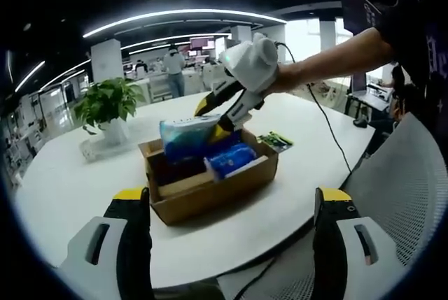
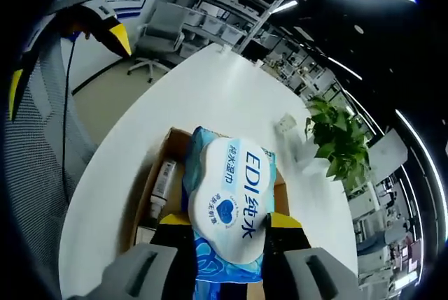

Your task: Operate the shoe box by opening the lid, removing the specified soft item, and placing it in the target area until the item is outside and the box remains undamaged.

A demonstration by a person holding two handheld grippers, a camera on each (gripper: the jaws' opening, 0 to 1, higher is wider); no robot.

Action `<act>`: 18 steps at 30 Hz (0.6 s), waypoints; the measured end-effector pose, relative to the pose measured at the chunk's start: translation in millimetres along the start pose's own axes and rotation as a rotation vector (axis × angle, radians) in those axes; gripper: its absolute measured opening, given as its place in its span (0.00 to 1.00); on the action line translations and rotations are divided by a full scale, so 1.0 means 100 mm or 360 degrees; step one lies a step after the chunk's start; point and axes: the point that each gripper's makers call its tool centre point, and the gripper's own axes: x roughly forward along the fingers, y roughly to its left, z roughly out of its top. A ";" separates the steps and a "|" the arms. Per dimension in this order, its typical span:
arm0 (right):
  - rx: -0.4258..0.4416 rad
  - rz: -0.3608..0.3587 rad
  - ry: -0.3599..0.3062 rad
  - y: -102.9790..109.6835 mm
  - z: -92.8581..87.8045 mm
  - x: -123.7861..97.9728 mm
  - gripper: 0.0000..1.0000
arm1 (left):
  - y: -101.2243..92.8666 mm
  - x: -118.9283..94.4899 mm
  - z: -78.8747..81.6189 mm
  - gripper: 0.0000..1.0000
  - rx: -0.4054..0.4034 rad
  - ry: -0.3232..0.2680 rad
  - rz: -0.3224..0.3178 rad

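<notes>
Table (image 1: 63,188) is white and round; the open cardboard shoe box (image 1: 210,191) sits near its middle with the potted plant (image 1: 108,104) behind. Your right gripper (image 2: 227,226) is clamped on the wet-wipes pack (image 2: 234,198), held just above the box. Your left gripper (image 1: 231,205) hangs back with jaws spread, holding nothing. The pack looks soft, light and slick in its film. Hold it mid-body with moderate squeeze and lift clear of the walls.
</notes>
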 end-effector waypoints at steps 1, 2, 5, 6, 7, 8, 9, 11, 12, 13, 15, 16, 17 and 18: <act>-0.0004 -0.0012 -0.0003 0.00 -0.01 -0.03 0.28 | 0.00 0.00 0.00 0.95 -0.0001 -0.0002 0.0001; -0.0006 -0.0015 -0.0001 -0.01 -0.02 -0.04 0.28 | 0.00 0.00 0.01 0.95 -0.0002 -0.0006 0.0003; -0.0012 -0.0029 0.0007 -0.03 -0.04 -0.10 0.28 | 0.01 0.00 0.01 0.95 -0.0005 -0.0011 0.0009; -0.0019 -0.0035 0.0008 -0.04 -0.05 -0.11 0.28 | 0.01 0.00 0.01 0.95 -0.0004 -0.0011 0.0008; -0.0019 -0.0042 0.0009 -0.04 -0.06 -0.13 0.28 | 0.00 0.00 0.01 0.95 -0.0002 -0.0011 0.0006; -0.0018 -0.0047 0.0009 -0.05 -0.07 -0.16 0.28 | 0.00 0.00 0.01 0.95 0.0000 -0.0011 0.0006; -0.0014 -0.0055 0.0009 -0.06 -0.09 -0.18 0.28 | 0.00 0.00 0.01 0.96 -0.0001 -0.0013 0.0006; -0.0011 -0.0065 0.0014 -0.07 -0.12 -0.22 0.28 | 0.00 0.00 0.01 0.96 -0.0002 -0.0013 0.0005; -0.0015 -0.0067 0.0017 -0.07 -0.13 -0.24 0.28 | 0.00 0.00 0.01 0.96 0.0001 -0.0014 0.0004; -0.0020 -0.0072 0.0020 -0.07 -0.14 -0.25 0.28 | 0.00 0.00 0.02 0.95 0.0002 -0.0015 0.0004; -0.0017 -0.0077 0.0029 -0.08 -0.18 -0.30 0.28 | 0.01 0.00 0.02 0.95 0.0001 -0.0018 0.0008; -0.0019 -0.0083 0.0031 -0.08 -0.20 -0.32 0.28 | 0.01 0.00 0.02 0.95 -0.0001 -0.0020 0.0010; -0.0022 -0.0084 0.0037 -0.08 -0.21 -0.34 0.28 | 0.01 0.00 0.02 0.95 -0.0002 -0.0022 0.0011; -0.0018 -0.0084 0.0042 -0.08 -0.24 -0.35 0.28 | 0.01 0.00 0.02 0.95 -0.0002 -0.0024 0.0010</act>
